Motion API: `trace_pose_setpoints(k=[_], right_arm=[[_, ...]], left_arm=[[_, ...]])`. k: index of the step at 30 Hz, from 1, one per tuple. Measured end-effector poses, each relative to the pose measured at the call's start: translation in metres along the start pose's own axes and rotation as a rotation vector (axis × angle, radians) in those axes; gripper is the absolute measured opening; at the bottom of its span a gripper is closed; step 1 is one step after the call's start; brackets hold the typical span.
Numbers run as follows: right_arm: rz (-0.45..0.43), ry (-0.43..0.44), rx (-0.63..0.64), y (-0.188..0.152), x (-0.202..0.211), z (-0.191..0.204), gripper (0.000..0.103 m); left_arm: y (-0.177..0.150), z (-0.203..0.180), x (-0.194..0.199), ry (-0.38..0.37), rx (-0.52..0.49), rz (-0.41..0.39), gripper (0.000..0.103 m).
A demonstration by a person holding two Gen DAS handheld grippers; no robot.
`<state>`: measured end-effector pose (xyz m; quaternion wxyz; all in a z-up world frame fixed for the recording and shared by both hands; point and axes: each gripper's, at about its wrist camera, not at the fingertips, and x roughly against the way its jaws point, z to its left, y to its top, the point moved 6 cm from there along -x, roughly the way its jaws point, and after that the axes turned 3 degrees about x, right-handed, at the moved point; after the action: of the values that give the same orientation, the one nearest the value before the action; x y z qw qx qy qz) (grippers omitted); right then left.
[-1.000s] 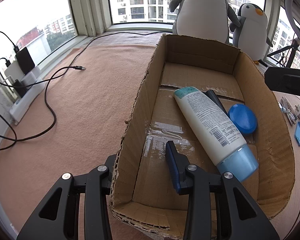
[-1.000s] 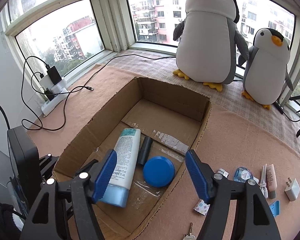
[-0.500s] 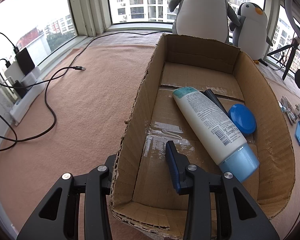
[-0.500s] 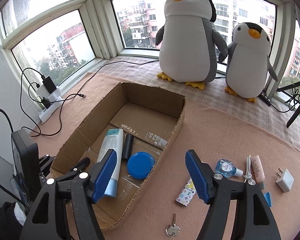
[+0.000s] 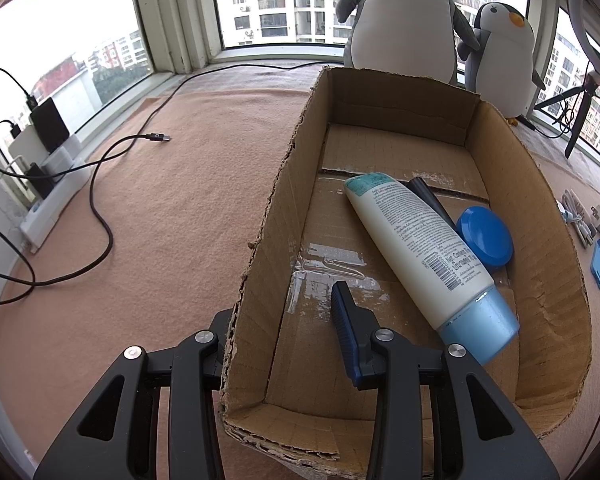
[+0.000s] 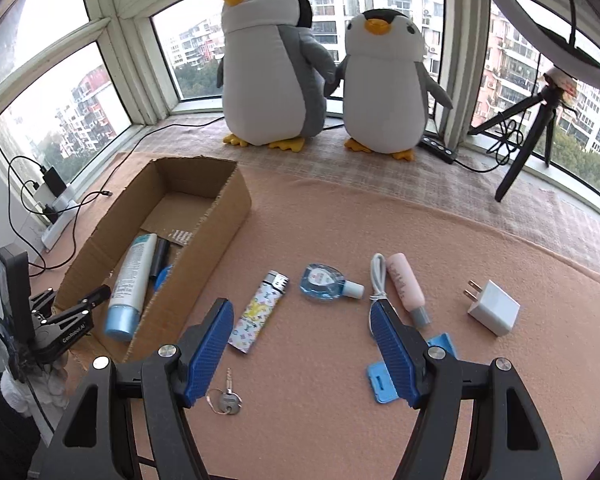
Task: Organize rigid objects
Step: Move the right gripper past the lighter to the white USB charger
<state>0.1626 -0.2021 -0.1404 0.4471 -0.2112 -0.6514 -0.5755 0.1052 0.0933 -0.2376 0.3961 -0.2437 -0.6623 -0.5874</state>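
The left gripper (image 5: 288,320) was clamped on the near left wall of the box (image 5: 548,264), one finger outside the cardboard and the blue-padded finger (image 5: 346,328) inside. The right gripper (image 6: 300,344) stood open with nothing between its blue pads, hanging above the tan cloth (image 6: 380,216) to the right of the box.

In the box lay a white bottle (image 5: 416,240) with a pale blue cap pointing near, a black tube (image 5: 428,200) just beside it on the right, and a blue round lid (image 5: 486,236) touching the tube's right side. From the right wrist view a foil blister strip (image 6: 181,237) showed farther back on the box floor.

On the cloth, outside the box, a patterned lighter (image 6: 258,312) lay nearest the box's right wall. To its right lay a small clear blue bottle (image 6: 326,286), then a coiled white cable (image 6: 376,276) just beside a pink tube (image 6: 406,288). Farther right sat a white plug (image 6: 494,306). A blue card (image 6: 384,384) lay partly under the right finger, and a key (image 6: 228,400) on a ring lay near the left finger.

Two plush penguins (image 6: 268,64) stood at the far window, with a tripod (image 6: 532,128) on the right. At far left a power strip (image 5: 52,196) with black cords (image 5: 100,216) sat by the sill.
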Motion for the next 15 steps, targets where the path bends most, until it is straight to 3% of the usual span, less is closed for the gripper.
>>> trace_pose_setpoints(k=[9, 15], right_arm=[[0.018, -0.149, -0.072, -0.013, -0.002, -0.099, 0.067], [0.069, -0.193, -0.029, -0.015, -0.021, -0.130, 0.067]], left_arm=[[0.000, 0.000, 0.000, 0.005, -0.002, 0.001, 0.037], [0.000, 0.001, -0.001, 0.018, -0.009, 0.004, 0.039]])
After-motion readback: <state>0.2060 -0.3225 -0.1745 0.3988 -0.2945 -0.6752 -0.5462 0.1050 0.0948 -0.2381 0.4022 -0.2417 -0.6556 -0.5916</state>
